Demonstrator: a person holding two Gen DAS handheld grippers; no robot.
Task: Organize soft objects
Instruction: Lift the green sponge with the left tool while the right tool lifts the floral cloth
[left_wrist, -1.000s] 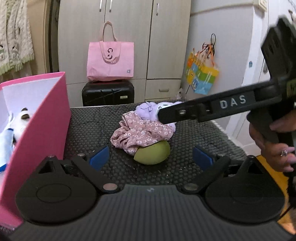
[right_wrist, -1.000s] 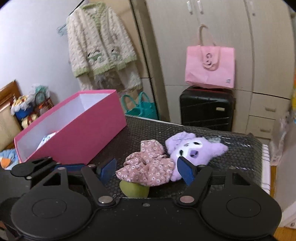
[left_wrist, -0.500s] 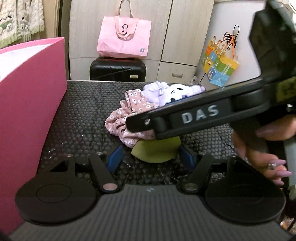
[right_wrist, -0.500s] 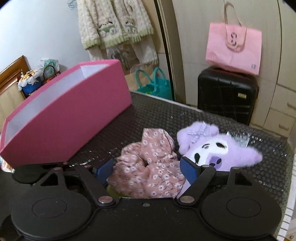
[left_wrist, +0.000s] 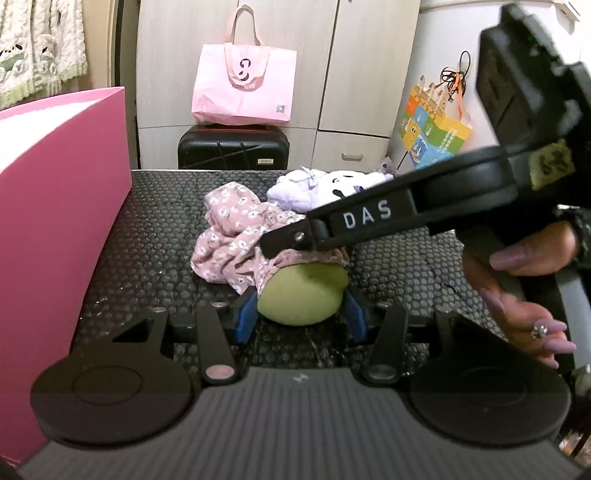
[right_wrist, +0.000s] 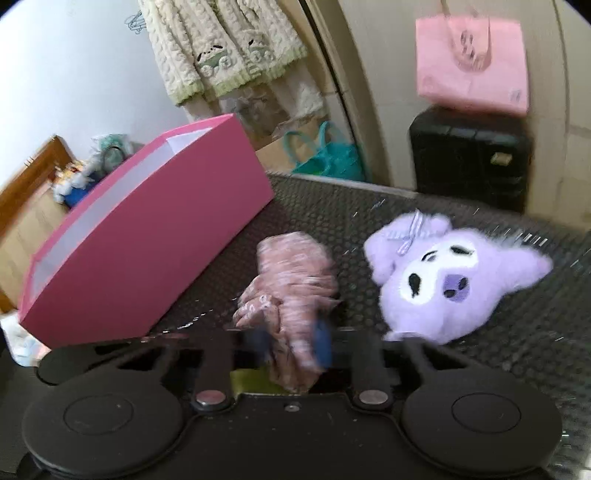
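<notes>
A green soft ball (left_wrist: 303, 295) lies on the black dotted mat (left_wrist: 159, 229), partly under a pink floral cloth (left_wrist: 232, 229). My left gripper (left_wrist: 301, 317) is closing, and its blue pads touch both sides of the ball. In the right wrist view my right gripper (right_wrist: 293, 341) is closing too, with its pads pinched on the near end of the floral cloth (right_wrist: 291, 273). Its black arm reaches across the left wrist view from the right, just above the ball. A purple plush head (right_wrist: 443, 280) lies face up to the right of the cloth.
A tall pink box (right_wrist: 147, 236) stands on the mat's left side, open at the top. Behind the mat are a black suitcase (left_wrist: 232, 147) with a pink tote bag (left_wrist: 243, 70) on it, and cupboards. A person's hand (left_wrist: 524, 288) holds the right gripper.
Both grippers came down and forward onto the pile. The left jaws narrowed around the green ball. The right jaws went from wide to pinched on the floral cloth, bunching it.
</notes>
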